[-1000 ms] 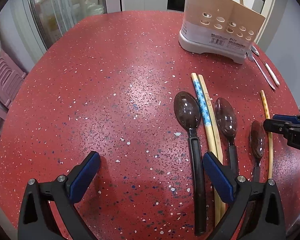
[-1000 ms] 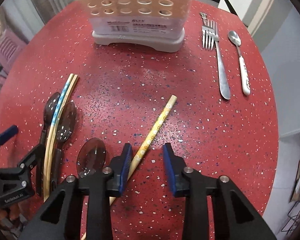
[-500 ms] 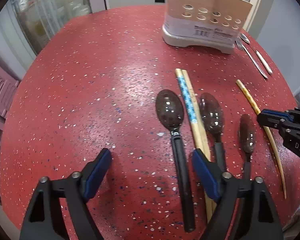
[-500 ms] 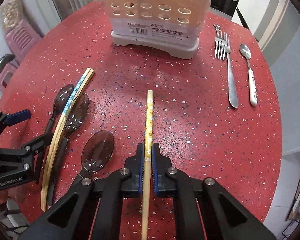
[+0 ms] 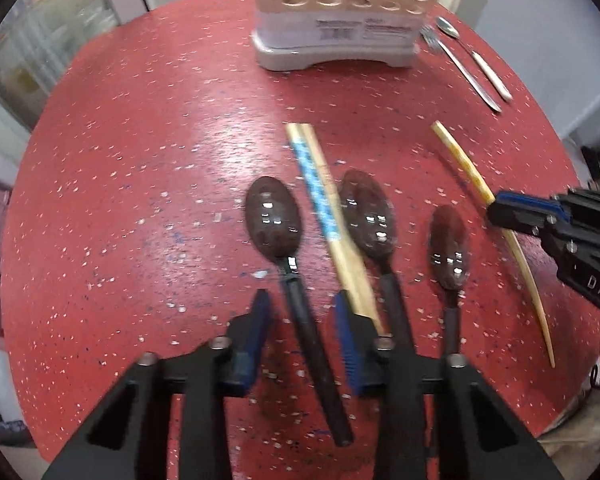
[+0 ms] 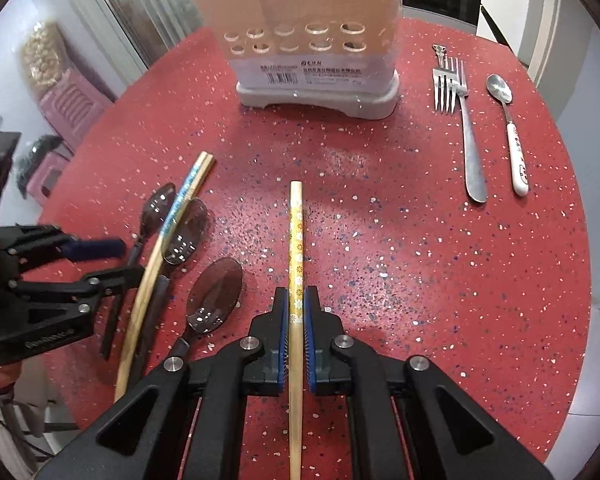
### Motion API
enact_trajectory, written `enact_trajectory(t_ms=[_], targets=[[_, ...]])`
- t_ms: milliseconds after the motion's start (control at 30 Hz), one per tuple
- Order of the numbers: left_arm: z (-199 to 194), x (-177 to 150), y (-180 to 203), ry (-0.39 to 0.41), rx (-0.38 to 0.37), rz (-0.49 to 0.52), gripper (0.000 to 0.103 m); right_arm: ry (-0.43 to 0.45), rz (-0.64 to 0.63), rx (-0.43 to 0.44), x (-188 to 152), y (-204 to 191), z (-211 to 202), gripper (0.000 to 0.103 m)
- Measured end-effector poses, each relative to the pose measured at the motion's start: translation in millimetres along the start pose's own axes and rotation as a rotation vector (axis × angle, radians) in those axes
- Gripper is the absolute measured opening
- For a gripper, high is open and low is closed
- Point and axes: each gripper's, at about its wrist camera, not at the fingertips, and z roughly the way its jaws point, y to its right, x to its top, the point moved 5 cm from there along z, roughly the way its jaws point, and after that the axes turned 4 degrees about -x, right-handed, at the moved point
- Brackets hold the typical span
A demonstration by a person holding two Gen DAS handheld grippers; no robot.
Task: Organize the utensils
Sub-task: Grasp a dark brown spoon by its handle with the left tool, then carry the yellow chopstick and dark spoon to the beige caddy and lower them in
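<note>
My right gripper [image 6: 296,308] is shut on a yellow patterned chopstick [image 6: 296,232] that points toward the beige utensil holder [image 6: 312,48]. In the left wrist view that chopstick [image 5: 464,164] runs through the right gripper [image 5: 516,212]. My left gripper [image 5: 304,312] is open, its fingers on either side of the black handle of the leftmost dark spoon [image 5: 276,220]. A pair of chopsticks with a blue band [image 5: 320,196], a second dark spoon [image 5: 366,216] and a smaller third one [image 5: 448,244] lie to its right.
A metal fork [image 6: 460,120] and a white-handled spoon [image 6: 508,128] lie at the right of the holder. The round red speckled table [image 6: 420,260] drops off on all sides. Pink stools [image 6: 68,104] stand beyond the left edge.
My right gripper closed on the yellow chopstick and lifted it to point at the holder. My left gripper moved right and narrowed around the leftmost spoon's handle.
</note>
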Motion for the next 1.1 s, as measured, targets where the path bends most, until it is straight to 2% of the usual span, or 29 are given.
enact_trajectory(t_ms=[167, 233, 300, 500, 700, 933, 1100], targets=[[-7.8, -7.6, 14.9, 0.055, -0.009, -0.019, 0.037, 0.042, 0.017, 0.046, 4.5, 1.6, -15.9, 0.008], [-11.0, -9.7, 8.4, 0.077, -0.017, -0.035, 0.037, 0.064, 0.018, 0.065, 2.4, 6.3, -24.7, 0.008], [-19.0, -16.2, 18.2, 0.121, -0.028, -0.061, 0.037, 0.087, 0.020, 0.086, 0.9, 9.2, -34.3, 0.008], [-40.0, -43.1, 12.3, 0.242, -0.077, -0.140, 0.037, 0.153, 0.027, 0.147, 4.0, 9.0, -57.6, 0.008], [-56.8, -56.8, 12.1, 0.296, -0.100, -0.177, 0.037, 0.198, 0.030, 0.163, 17.0, 1.9, -64.7, 0.008], [-71.4, -22.3, -21.8, 0.379, -0.133, -0.221, 0.037, 0.233, 0.032, 0.168, 28.1, -0.9, -76.2, 0.008], [-104.2, -21.0, -29.7, 0.468, -0.151, -0.234, 0.037, 0.264, 0.035, 0.180, 38.6, -0.2, -88.8, 0.008]])
